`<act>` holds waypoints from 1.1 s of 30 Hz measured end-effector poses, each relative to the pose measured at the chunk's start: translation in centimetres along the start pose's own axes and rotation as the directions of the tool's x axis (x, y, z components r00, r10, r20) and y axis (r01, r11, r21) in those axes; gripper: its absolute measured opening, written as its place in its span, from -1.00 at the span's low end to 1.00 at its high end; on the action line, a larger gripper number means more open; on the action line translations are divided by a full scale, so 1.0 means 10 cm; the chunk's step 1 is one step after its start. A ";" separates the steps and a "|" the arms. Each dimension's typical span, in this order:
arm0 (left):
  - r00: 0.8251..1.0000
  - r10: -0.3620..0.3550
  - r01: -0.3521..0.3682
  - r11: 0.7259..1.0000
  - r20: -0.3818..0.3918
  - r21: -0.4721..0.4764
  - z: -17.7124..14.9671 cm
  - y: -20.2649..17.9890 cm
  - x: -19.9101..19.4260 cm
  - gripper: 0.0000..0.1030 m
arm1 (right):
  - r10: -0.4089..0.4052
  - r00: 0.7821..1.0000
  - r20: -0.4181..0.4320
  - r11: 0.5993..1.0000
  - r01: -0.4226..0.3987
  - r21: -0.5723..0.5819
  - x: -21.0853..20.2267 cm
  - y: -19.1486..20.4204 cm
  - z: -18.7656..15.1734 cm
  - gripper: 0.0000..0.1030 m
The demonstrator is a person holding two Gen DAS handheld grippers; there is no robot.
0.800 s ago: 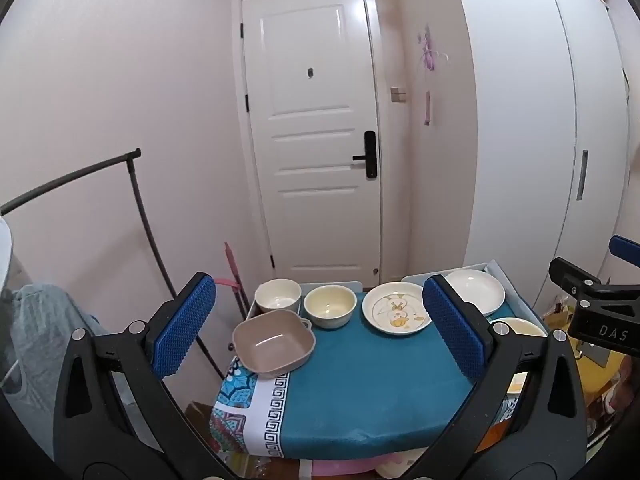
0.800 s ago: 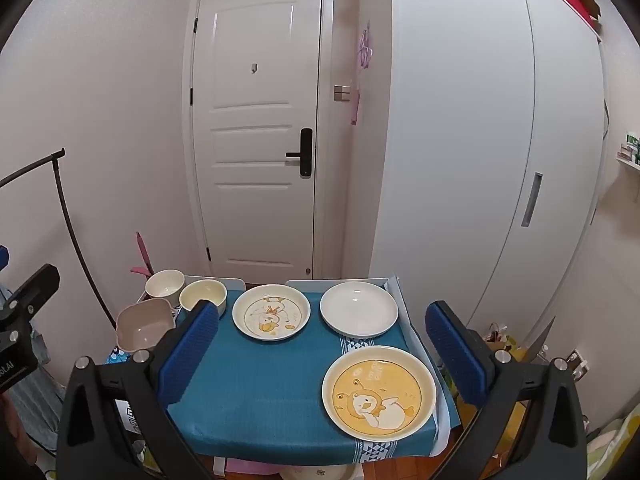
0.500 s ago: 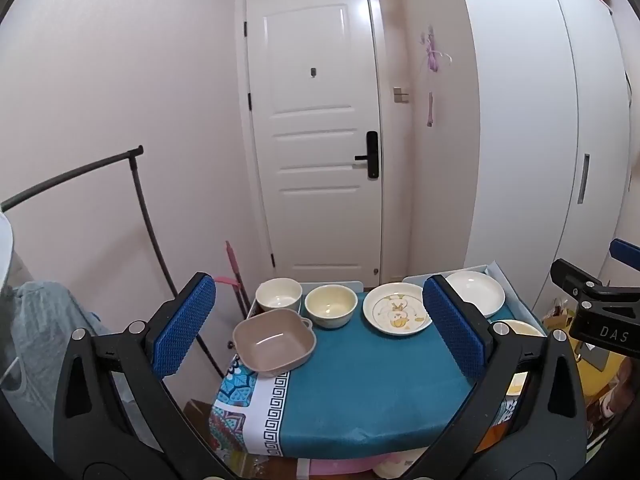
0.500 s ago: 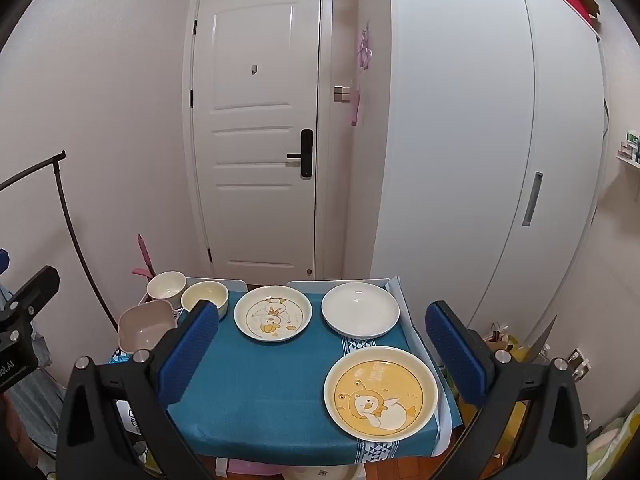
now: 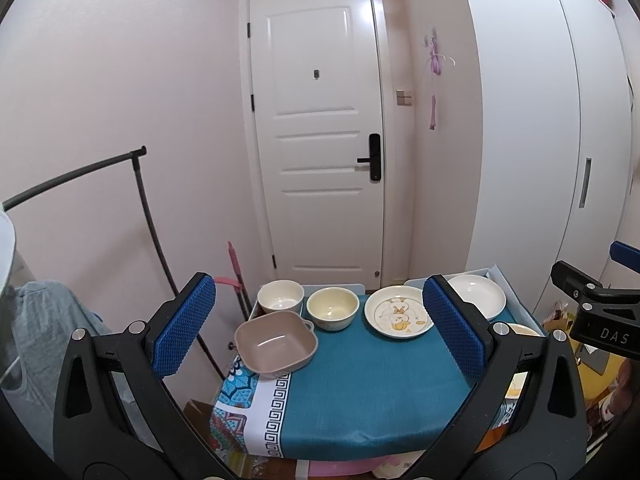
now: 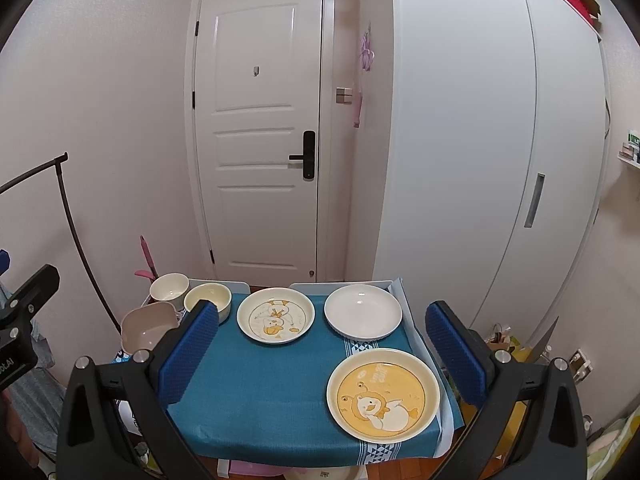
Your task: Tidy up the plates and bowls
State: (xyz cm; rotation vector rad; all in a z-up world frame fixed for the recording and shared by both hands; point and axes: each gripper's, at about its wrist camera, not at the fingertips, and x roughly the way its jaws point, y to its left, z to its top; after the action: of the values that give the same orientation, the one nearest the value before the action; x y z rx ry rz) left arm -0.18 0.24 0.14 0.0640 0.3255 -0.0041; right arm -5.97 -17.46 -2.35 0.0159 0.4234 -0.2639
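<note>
Left wrist view: the left gripper (image 5: 318,330) hangs with its blue-padded jaws spread wide and nothing between them, short of a small table covered by a teal cloth (image 5: 360,392). On the cloth's left edge sits a square tan bowl (image 5: 276,342); behind it stand a white bowl (image 5: 281,297) and a cream bowl (image 5: 332,307) side by side, then a plate with a duck drawing (image 5: 398,316). A plain white plate (image 5: 478,295) at the far right corner is partly covered by the right-hand pad. Of the orange plate (image 5: 520,330) only a sliver of rim shows behind the gripper's frame. Part of the right gripper enters at the picture's right edge.

The right wrist view shows what that one hides. The orange plate (image 6: 383,394) lies whole at the near right corner, bearing a cartoon animal, with the plain white plate (image 6: 363,311) just behind it and the duck plate (image 6: 275,315) beside that. The right gripper (image 6: 322,354) is likewise wide open and empty, apart from every dish. Here its left pad cuts off part of the cream bowl (image 6: 208,297) and the tan bowl (image 6: 146,328), while the white bowl (image 6: 169,286) stands clear at the far left corner. A white door (image 6: 260,128) and a tall white wardrobe (image 6: 480,140) close the background. What lies under the table is too cut off to make out.
</note>
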 end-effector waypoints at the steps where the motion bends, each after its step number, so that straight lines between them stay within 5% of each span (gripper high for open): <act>1: 1.000 -0.001 0.001 1.000 0.004 -0.003 0.00 0.01 0.00 1.00 | 0.000 1.000 0.001 1.000 0.000 0.000 0.00 0.00 0.00 0.99; 21: 0.999 -0.005 0.006 1.000 0.037 -0.015 0.06 0.02 0.01 1.00 | 0.006 1.000 0.003 1.000 -0.006 0.002 0.03 0.02 -0.02 0.99; 33: 1.000 -0.018 0.018 1.000 -0.012 -0.009 0.06 -0.01 0.10 1.00 | 0.014 1.000 0.003 1.000 -0.014 0.005 0.08 0.07 -0.02 0.99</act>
State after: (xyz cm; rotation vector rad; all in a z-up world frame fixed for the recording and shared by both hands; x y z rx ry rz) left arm 0.99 0.14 0.41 0.0526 0.3377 -0.0198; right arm -5.15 -16.98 -2.93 0.0231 0.4197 -0.2511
